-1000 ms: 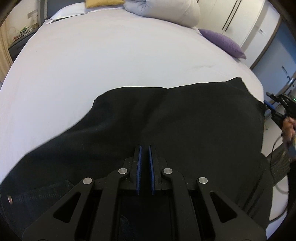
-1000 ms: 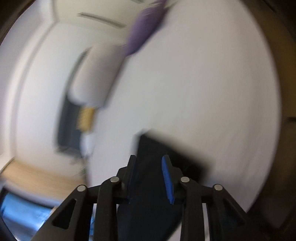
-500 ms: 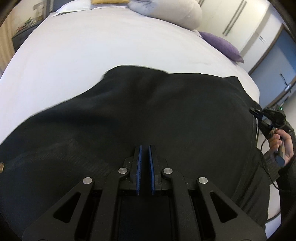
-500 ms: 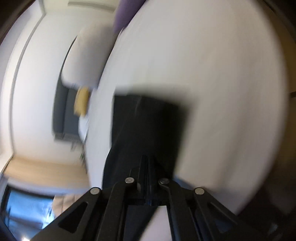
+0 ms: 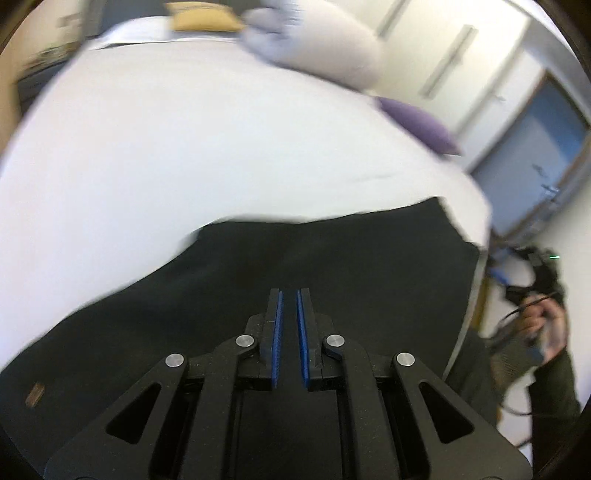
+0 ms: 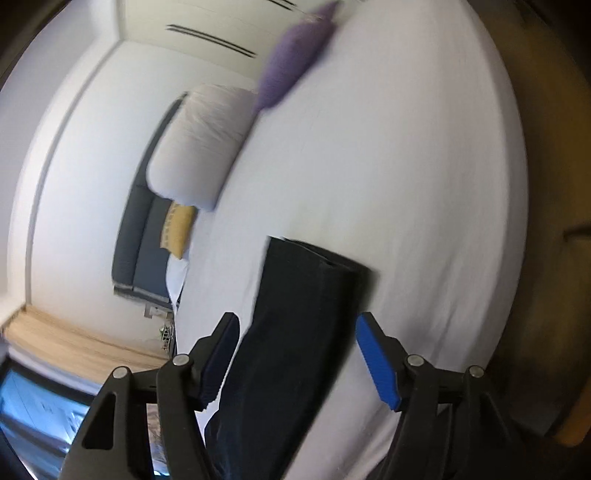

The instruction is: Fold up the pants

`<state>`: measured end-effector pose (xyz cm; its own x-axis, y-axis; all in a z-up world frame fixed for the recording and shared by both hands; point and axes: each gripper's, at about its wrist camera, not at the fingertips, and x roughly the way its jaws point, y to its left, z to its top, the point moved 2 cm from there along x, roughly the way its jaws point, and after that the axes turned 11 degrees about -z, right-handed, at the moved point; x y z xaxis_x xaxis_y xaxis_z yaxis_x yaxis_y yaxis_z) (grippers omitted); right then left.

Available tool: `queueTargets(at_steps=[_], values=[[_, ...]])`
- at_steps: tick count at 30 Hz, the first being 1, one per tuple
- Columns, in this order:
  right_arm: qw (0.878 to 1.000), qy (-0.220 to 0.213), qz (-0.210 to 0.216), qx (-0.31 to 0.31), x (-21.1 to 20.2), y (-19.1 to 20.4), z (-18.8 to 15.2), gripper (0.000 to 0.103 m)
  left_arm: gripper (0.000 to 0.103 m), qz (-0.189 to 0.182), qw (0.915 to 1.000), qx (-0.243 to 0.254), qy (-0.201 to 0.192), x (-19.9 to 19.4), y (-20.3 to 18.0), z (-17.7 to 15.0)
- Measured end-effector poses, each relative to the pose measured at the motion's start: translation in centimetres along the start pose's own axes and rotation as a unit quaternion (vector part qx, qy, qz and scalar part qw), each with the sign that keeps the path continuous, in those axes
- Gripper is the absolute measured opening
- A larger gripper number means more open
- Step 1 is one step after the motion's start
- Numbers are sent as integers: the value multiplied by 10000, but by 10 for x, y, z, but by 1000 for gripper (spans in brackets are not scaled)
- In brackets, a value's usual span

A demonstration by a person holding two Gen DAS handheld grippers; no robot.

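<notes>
Black pants [image 5: 314,266] lie flat on the white bed, spread across the near part of the left wrist view. My left gripper [image 5: 288,295] is over them, its blue pads a narrow slot apart with nothing visibly between them. In the right wrist view the pants [image 6: 303,325] show as a long dark band with a squared leg end. My right gripper [image 6: 295,336] is open and wide, one finger on each side of that band, holding nothing. The right gripper also shows in a hand at the right edge of the left wrist view [image 5: 532,280].
The white bed [image 5: 221,140] stretches away from the pants. A grey-white pillow [image 5: 317,51], a purple cushion [image 5: 417,122] and a yellow cushion [image 5: 203,22] lie at its far end. The bed's right edge [image 5: 484,229] drops to the floor by a door.
The right gripper was shut on the pants' leg end half a second ago and has opened and let go. The pants' far edge has dropped back toward me. The left gripper's pads have parted slightly.
</notes>
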<state>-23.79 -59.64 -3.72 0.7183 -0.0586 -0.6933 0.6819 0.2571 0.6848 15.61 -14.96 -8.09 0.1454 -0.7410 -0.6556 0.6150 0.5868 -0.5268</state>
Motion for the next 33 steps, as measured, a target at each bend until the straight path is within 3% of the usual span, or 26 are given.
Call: queueTargets(at_steps=[4,6,7,8,13,17,21,25,30,33], values=[[9982,64,243,541,-2,-30,-3,70,7,-835,9928,-721,464,67,14,24],[9962,196,409,740,8,-41,0,68,7,-671,9887,-1015,873,93,34,19],[9961,237,391,748,11,-43,2,67,7,-823,9866,-1092,890,96,41,15],[9964,274,367,714,16,-43,5,67,7,-1003,9841,-1235,787,91,49,12],[9963,400,393,644,21,-49,10,67,7,-727,9842,-1541,487,28,83,-23],[9964,383,360,661,20,-52,9,65,7,-554,9786,-1980,62,-32,113,-60],[9967,388,326,628,30,-43,9,65,7,-371,9786,-2014,-200,-77,106,-78],[9970,412,432,493,33,-33,13,65,7,-563,9818,-1792,-284,-77,81,-71],[9957,550,556,487,54,-25,17,62,7,-608,9799,-1897,110,-45,78,-84],[9963,582,515,370,58,-21,19,62,7,-646,9791,-1926,80,-40,75,-86]])
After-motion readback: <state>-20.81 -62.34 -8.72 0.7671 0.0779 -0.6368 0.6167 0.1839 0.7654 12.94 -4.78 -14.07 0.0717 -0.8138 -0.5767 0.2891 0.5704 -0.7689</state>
